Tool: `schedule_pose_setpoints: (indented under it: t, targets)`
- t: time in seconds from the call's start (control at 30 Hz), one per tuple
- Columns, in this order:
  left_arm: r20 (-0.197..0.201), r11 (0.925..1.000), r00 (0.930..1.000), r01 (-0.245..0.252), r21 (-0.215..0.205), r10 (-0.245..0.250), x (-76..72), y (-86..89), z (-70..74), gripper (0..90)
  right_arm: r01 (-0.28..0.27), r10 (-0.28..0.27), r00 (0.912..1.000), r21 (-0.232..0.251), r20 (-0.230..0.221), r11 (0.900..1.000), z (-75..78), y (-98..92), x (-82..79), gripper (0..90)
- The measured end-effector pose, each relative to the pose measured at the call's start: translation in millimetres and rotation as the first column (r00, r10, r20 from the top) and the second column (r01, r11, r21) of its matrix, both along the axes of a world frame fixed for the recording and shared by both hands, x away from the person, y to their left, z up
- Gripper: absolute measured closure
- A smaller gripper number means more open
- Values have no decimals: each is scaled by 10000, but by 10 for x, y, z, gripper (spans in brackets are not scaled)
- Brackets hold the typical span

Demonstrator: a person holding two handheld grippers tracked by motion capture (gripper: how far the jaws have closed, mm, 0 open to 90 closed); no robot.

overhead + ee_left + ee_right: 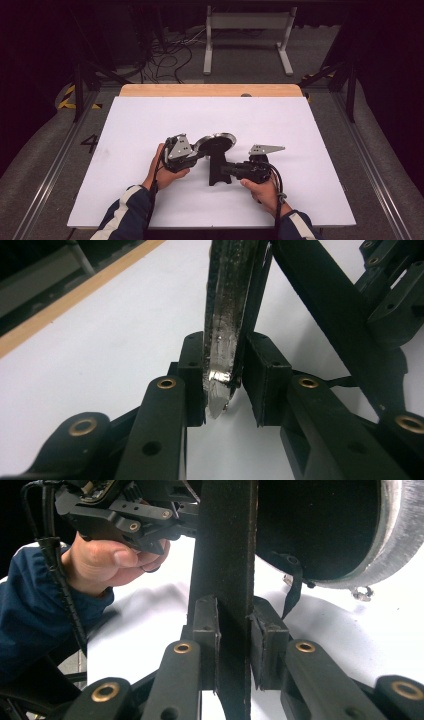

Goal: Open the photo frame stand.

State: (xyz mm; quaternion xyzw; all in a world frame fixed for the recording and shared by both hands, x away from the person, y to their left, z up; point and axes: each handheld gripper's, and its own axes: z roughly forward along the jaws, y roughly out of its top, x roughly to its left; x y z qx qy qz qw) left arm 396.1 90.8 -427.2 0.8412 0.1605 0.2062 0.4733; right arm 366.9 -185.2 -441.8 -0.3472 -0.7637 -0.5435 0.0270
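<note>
Small frying pan (216,142) stood on edge mid-table on the white sheet (140,120), left gripper (227,385) closed on its metal rim, right gripper (234,640) clamped around the black handle (222,555), hands close together.

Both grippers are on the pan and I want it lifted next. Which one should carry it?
Probably the right gripper: its pads flank the pan's black handle, the part made for carrying. The left gripper only pinches the thin rim, a likelier place to slip.
</note>
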Motion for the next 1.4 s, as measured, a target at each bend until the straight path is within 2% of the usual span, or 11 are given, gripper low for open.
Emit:
schedule_pose_setpoints:
  t: [0.1, 0.33, 0.47, 0.6, 0.77, 1.0, 1.17, 1.3, 1.4]
  targets:
    - [400, 9998, 9991, -147, 159, 141, -9, -23, -29, 721, 101, -102, 9999, -89, -60, 9999, -11, -6, 14, 756]
    - [757, 9992, 9970, -187, 341, 160, -31, -51, -37, 719, 292, -293, 9996, -135, -58, 9995, -14, -21, 1, 749]
    - [610, 9998, 9981, -31, 178, 20, -57, -67, -63, 726, 307, -306, 9995, -456, 16, 9985, -27, -28, -24, 743]
    - [375, 9999, 9992, 136, 31, -137, -75, -66, -69, 738, 304, -270, 9991, -1092, 318, 9936, -27, -40, -57, 730]
    - [86, 9995, 9994, 321, -13, -321, -85, -36, -70, 731, 284, -232, 9990, -1417, 382, 9895, -40, -12, -89, 726]
    - [-201, 9994, 9996, 195, -296, -201, -94, 13, -65, 719, 444, -361, 9980, -1666, 526, 9850, -25, 8, -118, 721]
    - [-268, 9997, 9996, 83, -242, -89, -115, 98, -37, 670, 595, -490, 9969, -1837, 611, 9812, -8, -11, -131, 737]
    - [-300, 9995, 9991, 280, -160, -285, -161, 216, 0, 672, 736, -587, 9952, -2015, 786, 9767, 26, -25, -154, 763]
    - [-309, 9998, 9993, 200, 1, -200, -182, 280, 3, 675, 866, -648, 9925, -2220, 1034, 9712, 51, -18, -182, 772]
